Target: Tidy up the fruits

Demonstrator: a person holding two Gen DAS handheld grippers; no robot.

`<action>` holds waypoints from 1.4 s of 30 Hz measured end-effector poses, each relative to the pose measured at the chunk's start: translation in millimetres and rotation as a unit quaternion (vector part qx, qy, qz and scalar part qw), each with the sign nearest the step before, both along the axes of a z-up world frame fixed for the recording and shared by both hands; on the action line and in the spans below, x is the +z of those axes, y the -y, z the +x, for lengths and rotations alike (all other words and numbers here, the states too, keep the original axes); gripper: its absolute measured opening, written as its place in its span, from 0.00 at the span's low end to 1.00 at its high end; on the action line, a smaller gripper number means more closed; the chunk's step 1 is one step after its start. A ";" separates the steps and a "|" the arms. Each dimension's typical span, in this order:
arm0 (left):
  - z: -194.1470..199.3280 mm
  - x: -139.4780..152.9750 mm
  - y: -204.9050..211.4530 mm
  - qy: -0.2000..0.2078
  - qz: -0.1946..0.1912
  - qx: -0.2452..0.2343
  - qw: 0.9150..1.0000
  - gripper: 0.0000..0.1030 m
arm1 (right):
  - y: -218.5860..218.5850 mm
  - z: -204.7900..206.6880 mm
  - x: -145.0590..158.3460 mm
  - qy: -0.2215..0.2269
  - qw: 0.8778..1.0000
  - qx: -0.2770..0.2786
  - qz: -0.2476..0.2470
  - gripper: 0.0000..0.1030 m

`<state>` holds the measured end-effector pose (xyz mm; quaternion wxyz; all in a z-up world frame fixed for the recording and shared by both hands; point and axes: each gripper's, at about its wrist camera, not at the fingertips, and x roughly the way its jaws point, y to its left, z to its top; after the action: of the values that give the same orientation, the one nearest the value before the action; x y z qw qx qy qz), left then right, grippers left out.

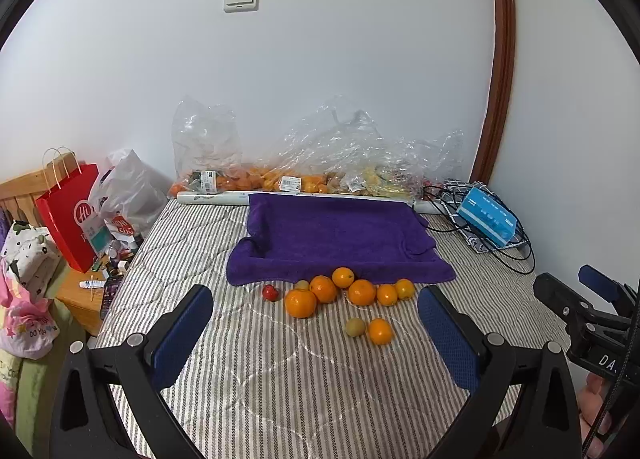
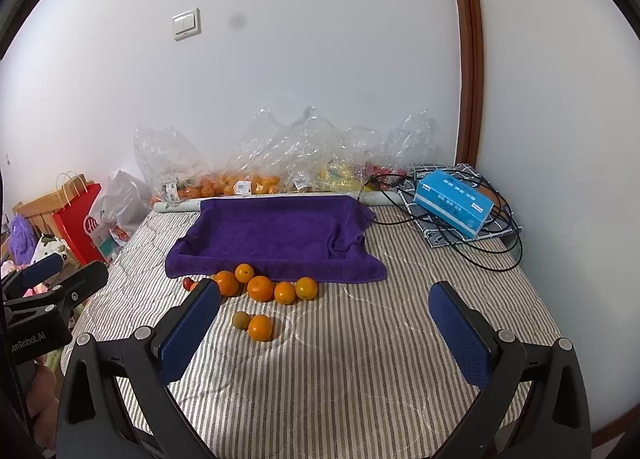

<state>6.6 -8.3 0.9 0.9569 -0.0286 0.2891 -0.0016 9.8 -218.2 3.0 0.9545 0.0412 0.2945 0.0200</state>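
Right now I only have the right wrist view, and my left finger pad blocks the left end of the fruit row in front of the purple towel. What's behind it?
Observer: The left wrist view shows a large orange there, the biggest in the row, lying on the striped bedcover.
Operator: Anything tucked around it?
Observer: A small yellowish fruit sits just behind it, on the side of the purple towel.
Operator: Is the left gripper holding anything?
Observer: No. The left gripper is open, with nothing between its fingers.
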 end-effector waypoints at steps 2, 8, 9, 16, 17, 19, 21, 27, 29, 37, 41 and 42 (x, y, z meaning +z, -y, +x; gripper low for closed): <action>0.2 0.2 0.1 0.001 0.002 -0.002 1.000 1.00 | -0.2 0.4 1.0 0.001 1.000 0.002 0.003 0.99; -2.0 -2.9 -0.2 0.004 -0.002 -0.006 1.000 1.00 | -2.5 0.8 0.2 0.004 1.000 0.008 0.004 0.99; -1.9 -2.9 -0.2 0.004 -0.001 -0.006 1.000 1.00 | -2.9 1.0 -0.1 0.003 1.000 0.006 0.002 0.99; -2.6 -3.9 -5.7 0.008 -0.007 0.002 1.000 1.00 | -6.5 1.9 -0.1 0.003 1.000 0.012 0.004 0.99; -1.7 -4.0 -6.6 0.007 -0.008 0.003 1.000 1.00 | -7.5 2.0 -0.4 0.004 1.000 0.013 0.005 0.99; 2.4 -5.1 -8.3 0.003 -0.007 0.009 1.000 1.00 | -10.0 3.5 -0.9 0.004 1.000 0.016 -0.001 0.99; 8.4 -8.1 -9.9 -0.002 -0.005 0.010 1.000 1.00 | -13.7 7.1 -1.7 0.005 1.000 0.013 -0.015 0.99; 30.1 -25.1 -18.4 -0.016 -0.021 -0.001 1.000 1.00 | -21.4 24.0 -11.1 0.013 0.999 0.017 -0.031 0.99; 39.0 -33.0 -21.4 -0.021 -0.020 -0.001 1.000 1.00 | -24.6 33.8 -19.1 0.013 0.999 0.023 -0.024 0.99; 73.3 -69.7 -41.0 -0.052 -0.023 0.013 0.998 0.98 | -29.9 81.1 -60.3 -0.019 0.999 0.037 0.002 0.99; 90.9 -86.1 -52.0 -0.070 -0.025 0.025 0.997 0.98 | -31.9 102.5 -81.3 -0.042 0.998 0.040 -0.012 0.99; 94.7 -89.2 -53.7 -0.073 -0.023 0.027 0.997 0.98 | -31.8 107.1 -86.3 -0.047 0.998 0.038 -0.019 0.99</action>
<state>101.3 45.3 -88.4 0.9321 -0.0589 0.3569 0.0198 116.9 -186.4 -83.3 0.9389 0.0130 0.3404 0.0490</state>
